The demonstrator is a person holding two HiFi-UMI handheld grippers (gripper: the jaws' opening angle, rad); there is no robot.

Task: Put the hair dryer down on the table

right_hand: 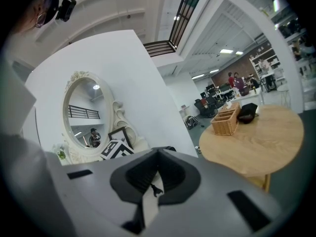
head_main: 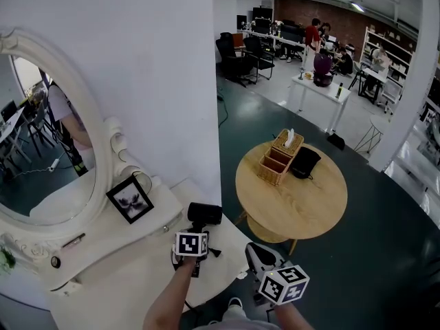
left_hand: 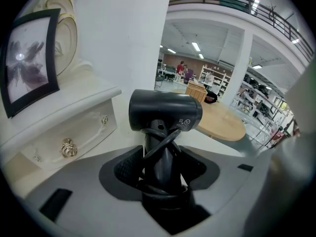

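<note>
A black hair dryer [head_main: 204,214] with its cord wound round the handle is held in my left gripper [head_main: 192,249] over the front right part of the white dressing table [head_main: 130,270]. In the left gripper view the jaws press on the handle from both sides, and the dryer's barrel [left_hand: 165,110] lies crosswise beyond the left gripper [left_hand: 161,168]. Whether the dryer touches the tabletop I cannot tell. My right gripper [head_main: 260,261] hangs off the table's right edge. In its own view the right gripper [right_hand: 158,158] is shut with nothing between the jaws.
An oval mirror [head_main: 41,136] and a small framed picture [head_main: 130,199] stand on the dressing table's raised shelf. A drawer with a metal knob [left_hand: 67,147] is to the dryer's left. A round wooden table [head_main: 309,201] to the right carries a wicker basket [head_main: 278,158] and a black pouch [head_main: 304,162].
</note>
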